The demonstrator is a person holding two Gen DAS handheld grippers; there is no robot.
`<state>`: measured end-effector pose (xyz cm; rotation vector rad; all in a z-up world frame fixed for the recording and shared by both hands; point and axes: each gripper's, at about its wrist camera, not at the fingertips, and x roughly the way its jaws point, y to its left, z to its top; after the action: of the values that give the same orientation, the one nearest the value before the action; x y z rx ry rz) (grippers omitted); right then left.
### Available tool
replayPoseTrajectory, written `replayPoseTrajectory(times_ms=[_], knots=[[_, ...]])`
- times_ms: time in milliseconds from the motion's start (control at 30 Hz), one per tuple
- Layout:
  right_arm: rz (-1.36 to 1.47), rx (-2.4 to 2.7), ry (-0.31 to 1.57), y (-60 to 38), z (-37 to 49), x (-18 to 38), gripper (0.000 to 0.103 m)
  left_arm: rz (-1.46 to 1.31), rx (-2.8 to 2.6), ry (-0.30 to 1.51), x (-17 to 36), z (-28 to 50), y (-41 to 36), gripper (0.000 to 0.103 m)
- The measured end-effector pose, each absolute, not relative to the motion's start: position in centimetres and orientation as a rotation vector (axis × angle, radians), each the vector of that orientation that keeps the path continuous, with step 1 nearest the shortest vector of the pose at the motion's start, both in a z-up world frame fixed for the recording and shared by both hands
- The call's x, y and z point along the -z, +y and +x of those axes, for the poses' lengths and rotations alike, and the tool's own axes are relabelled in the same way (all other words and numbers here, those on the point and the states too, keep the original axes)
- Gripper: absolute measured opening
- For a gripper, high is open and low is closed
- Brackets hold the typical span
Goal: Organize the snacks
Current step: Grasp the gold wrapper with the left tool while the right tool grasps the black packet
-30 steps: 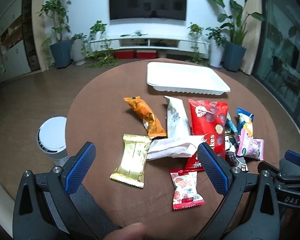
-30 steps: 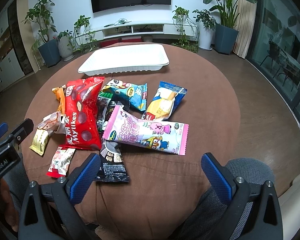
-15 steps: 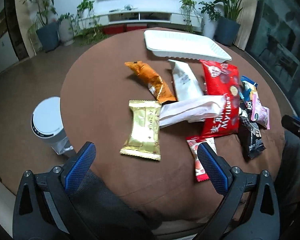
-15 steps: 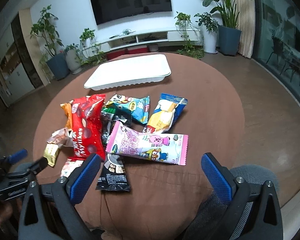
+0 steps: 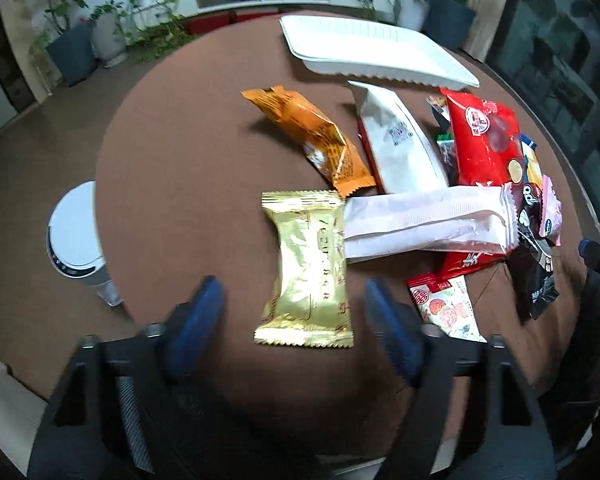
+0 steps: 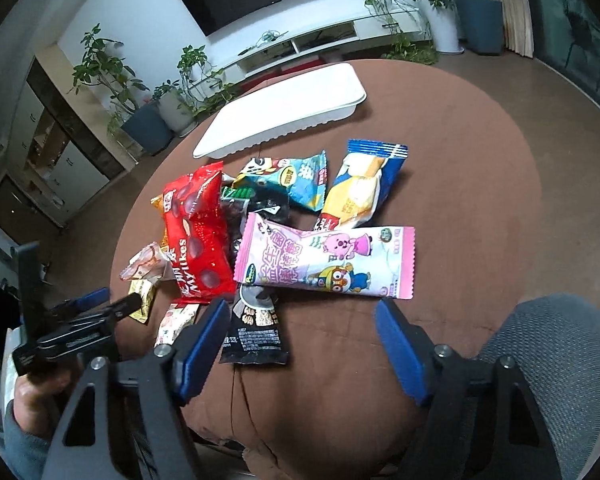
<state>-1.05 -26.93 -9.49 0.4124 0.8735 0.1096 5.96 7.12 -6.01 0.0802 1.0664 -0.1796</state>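
Gold packet (image 5: pixel 308 268) lengthwise toward left tool (image 5: pixel 294 316), jaws closing.

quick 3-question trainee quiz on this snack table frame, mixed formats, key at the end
1. True or false: the white tray already holds snacks.
2. Which packet lies between the fingers of the left hand-held gripper? A) orange packet B) gold packet C) red bag
3. Fill in: the packet just ahead of the right hand-held gripper is mainly ____.

Key: 1 false. 2 B, the gold packet, jaws closing, not yet touching. 3 pink: the pink packet.
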Motion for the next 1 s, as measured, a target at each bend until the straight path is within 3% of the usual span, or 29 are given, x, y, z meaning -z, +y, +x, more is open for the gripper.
replayPoseTrajectory(times_ms=[400,433,567,700,1000], knots=[[0.346,-0.113,0.892,-25.9,0.2,9.6,0.077,0.126,0.185,1.112,7.6,9.2,6.0,0.059],[0.337,-0.12,0.901,-25.6,0.2,9.7,0.073,0.129,0.19,1.112,7.6,9.4,5.8,0.057],[0.316,-0.135,0.931,-25.0,0.3,10.1,0.066,0.143,0.207,1.099,7.4,9.9,5.3,0.029],[0.301,-0.15,0.961,-24.5,0.2,10.4,0.06,0.111,0.23,1.092,7.3,9.5,5.7,0.029],[0.318,-0.222,1.019,-22.7,1.0,10.8,0.059,-0.009,0.285,1.085,7.2,7.8,7.5,0.029]])
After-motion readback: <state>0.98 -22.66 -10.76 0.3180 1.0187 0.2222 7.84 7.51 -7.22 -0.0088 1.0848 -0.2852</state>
